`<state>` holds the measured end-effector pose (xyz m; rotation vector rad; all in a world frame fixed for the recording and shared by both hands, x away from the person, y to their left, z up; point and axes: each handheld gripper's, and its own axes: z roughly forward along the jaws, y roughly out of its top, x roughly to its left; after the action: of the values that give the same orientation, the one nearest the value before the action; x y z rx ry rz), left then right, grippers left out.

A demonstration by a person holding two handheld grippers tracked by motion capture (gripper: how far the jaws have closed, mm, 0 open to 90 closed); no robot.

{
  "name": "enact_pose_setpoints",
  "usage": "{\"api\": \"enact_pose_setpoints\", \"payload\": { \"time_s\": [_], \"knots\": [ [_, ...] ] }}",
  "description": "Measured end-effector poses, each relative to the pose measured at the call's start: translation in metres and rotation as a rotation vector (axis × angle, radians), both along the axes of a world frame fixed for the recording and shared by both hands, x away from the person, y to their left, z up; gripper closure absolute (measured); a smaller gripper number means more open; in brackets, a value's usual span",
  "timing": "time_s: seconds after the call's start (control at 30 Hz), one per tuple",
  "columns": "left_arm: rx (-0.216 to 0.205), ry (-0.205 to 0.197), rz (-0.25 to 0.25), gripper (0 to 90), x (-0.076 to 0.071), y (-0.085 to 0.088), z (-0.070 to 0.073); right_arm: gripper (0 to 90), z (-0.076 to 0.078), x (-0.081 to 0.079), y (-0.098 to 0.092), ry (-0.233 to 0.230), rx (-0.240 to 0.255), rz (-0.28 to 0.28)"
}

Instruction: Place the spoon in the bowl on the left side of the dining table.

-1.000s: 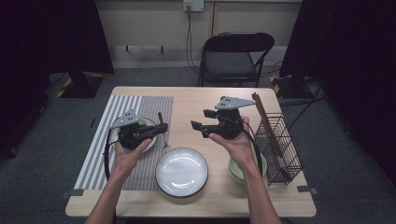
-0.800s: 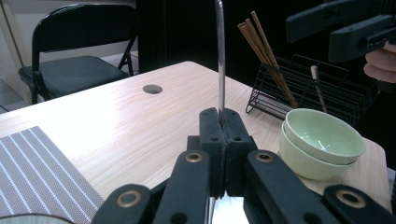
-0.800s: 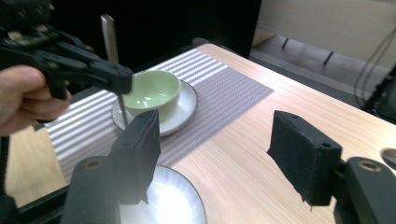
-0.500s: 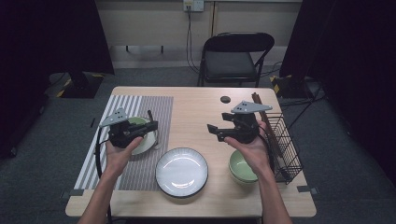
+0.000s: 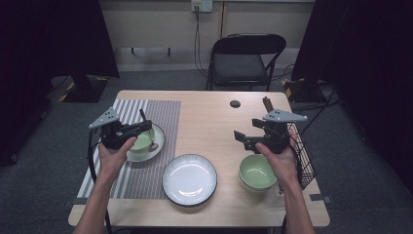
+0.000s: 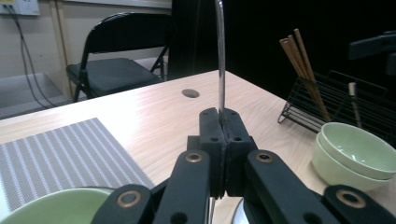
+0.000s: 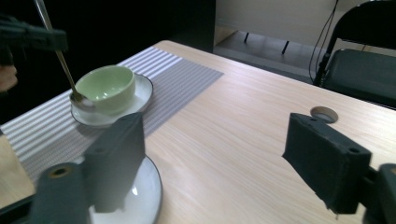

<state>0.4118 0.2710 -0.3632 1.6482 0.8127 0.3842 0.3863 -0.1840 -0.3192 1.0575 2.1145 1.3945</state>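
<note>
My left gripper (image 5: 146,126) is shut on a metal spoon (image 6: 220,60), whose thin handle rises straight up from between its closed jaws. The spoon's bowl (image 7: 80,99) rests on the white saucer (image 7: 140,93) beside a pale green cup (image 7: 105,86). This cup (image 5: 142,141) stands on the striped placemat (image 5: 146,175) at the table's left. My right gripper (image 5: 242,138) hovers above two stacked green bowls (image 5: 257,171), pointing left. Its jaws have just been opening and stand open with nothing between them (image 7: 219,154).
A white plate (image 5: 189,179) with a dark rim lies near the front centre. A black wire rack (image 5: 302,156) holding chopsticks (image 5: 267,103) stands at the right edge. A round cable hole (image 5: 235,104) is in the tabletop's far side, and a black chair (image 5: 248,58) stands behind the table.
The hands have drawn apart. The left one carried the spoon left to the cup and saucer. The right one moved right over the green bowls, and its jaws widened.
</note>
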Motion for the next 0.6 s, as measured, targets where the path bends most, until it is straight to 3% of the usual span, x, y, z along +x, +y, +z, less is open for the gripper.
{"api": "enact_pose_setpoints", "payload": {
  "time_s": [0.17, 0.4, 0.6],
  "knots": [
    [0.005, -0.006, 0.023, 89.5, 0.006, 0.010, 0.003, 16.9, -0.002, -0.004, -0.010, -0.012, 0.006, 0.008],
    [0.007, -0.003, 0.057, 89.5, 0.014, 0.019, 0.000, 19.8, -0.011, -0.005, -0.022, 0.007, 0.028, -0.058],
    [0.027, 0.003, 0.076, 89.5, 0.020, 0.022, -0.006, 22.0, -0.012, -0.004, -0.022, 0.010, 0.013, -0.082]
  ]
}}
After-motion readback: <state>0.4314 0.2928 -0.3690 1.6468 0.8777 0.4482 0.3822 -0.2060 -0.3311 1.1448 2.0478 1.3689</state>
